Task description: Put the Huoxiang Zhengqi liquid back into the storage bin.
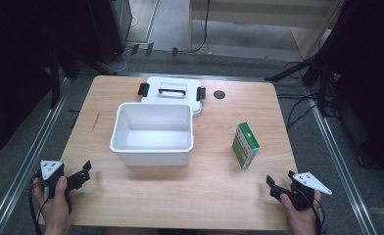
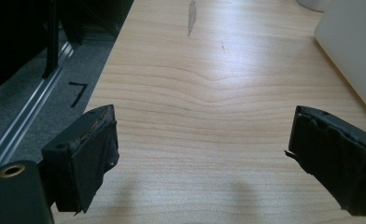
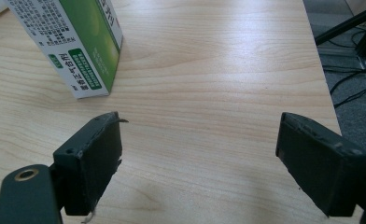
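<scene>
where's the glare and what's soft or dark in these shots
High view: the surroundings are very dark, the table evenly lit, the white bin bright. Left gripper view: a pale sheen on the wood, the near pads soft. Right gripper view: the green box has sharp print, with a mild sheen on the wood beyond.

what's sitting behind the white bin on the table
Its white lid, lying flat, with a black handle and two black side clips, touching or nearly touching the white bin. The bin's rear wall covers the lid's near edge.

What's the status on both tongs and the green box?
Both tongs, left and right, open, empty. Green box upright, beside white bin. Path clear.
</scene>
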`<state>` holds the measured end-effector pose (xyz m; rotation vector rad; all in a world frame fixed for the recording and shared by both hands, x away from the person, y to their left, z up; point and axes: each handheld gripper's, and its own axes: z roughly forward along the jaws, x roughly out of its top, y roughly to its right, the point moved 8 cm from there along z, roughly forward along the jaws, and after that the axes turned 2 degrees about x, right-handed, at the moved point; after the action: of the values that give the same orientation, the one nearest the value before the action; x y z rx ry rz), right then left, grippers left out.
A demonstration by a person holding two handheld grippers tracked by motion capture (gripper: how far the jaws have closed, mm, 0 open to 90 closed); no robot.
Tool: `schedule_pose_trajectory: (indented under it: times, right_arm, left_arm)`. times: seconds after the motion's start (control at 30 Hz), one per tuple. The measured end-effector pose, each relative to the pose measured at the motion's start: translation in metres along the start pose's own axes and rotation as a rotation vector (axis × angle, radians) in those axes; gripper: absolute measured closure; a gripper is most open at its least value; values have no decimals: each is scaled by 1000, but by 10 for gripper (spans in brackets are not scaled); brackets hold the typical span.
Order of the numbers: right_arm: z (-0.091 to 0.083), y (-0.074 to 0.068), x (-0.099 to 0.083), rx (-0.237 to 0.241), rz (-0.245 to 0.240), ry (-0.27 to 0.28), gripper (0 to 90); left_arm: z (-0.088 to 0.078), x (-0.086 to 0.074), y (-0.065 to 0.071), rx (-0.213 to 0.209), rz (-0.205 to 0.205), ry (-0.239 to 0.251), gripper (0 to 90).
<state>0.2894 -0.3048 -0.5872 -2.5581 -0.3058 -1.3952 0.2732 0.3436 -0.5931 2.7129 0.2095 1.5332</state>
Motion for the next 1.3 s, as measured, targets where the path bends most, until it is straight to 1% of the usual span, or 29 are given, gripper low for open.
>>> schedule_pose_trajectory:
  times: [0.13,0.17,0.2,0.3,0.33,0.37,0.43,0.47,0.5,0.53,0.57,0.63,0.67,0.77,0.83,0.87,0.93,0.97,1.03,1.13,1.17,1.27,1.3]
  right_arm:
    - [0,0,0,3,0,-4,155]
    - [0,0,0,10,-3,-6,172]
    - [0,-1,0,17,-2,-13,180]
    - [-3,-3,0,39,-7,-34,186]
    - [-3,-3,0,39,-7,-34,186]
    - [-5,-6,-1,51,-12,-61,185]
    - [-5,-7,0,43,-42,-89,185]
    - [-5,-7,0,43,-42,-89,185]
    - [-5,-10,4,41,-55,-114,185]
    - [-5,-10,4,41,-55,-114,185]
    - [-4,-12,7,45,-74,-147,185]
    - [-4,-18,11,53,-93,-179,184]
    - [-4,-20,13,54,-111,-208,181]
    - [-3,-29,17,59,-198,-301,176]
    - [-2,-34,21,59,-235,-378,179]
    - [-2,-37,22,58,-247,-416,183]
    - [-2,-41,27,56,-287,-477,186]
    - [-2,-43,29,58,-300,-516,186]
    - [-3,-48,32,72,-304,-599,176]
    - [-4,-52,38,70,-339,-729,166]
    - [-5,-54,40,82,-344,-767,157]
    - [-8,-63,51,111,-337,-856,160]
    - [-8,-63,51,111,-337,-856,160]
  left_arm:
    - [-1,0,0,-2,-1,2,91]
    - [-1,0,0,-3,-5,1,91]
    - [-1,0,0,-5,-1,-2,91]
    - [-1,0,0,-2,0,-1,91]
    - [-1,0,0,-2,0,-1,91]
    - [-1,-1,0,-6,-4,-4,91]
    - [-1,0,0,-8,-10,-1,91]
    - [-1,0,0,-8,-10,-1,91]
    - [-1,0,0,-8,-8,1,91]
    - [-1,0,0,-8,-8,1,91]
    - [-1,0,1,-8,0,0,91]
    - [-1,0,1,-4,4,1,91]
    - [0,0,1,-4,6,0,91]
    - [0,-1,1,-5,9,-7,91]
    - [0,-1,1,-7,5,-10,91]
    - [1,-1,1,-6,1,-10,91]
    - [1,-1,2,-9,2,-14,91]
    - [1,-1,2,-11,1,-15,91]
    - [1,-1,1,-14,1,-13,91]
    - [1,-1,1,-23,-7,-13,91]
    - [1,-1,0,-24,-9,-14,91]
    - [1,-1,0,-26,-10,-19,91]
    - [1,-1,0,-27,-11,-20,91]
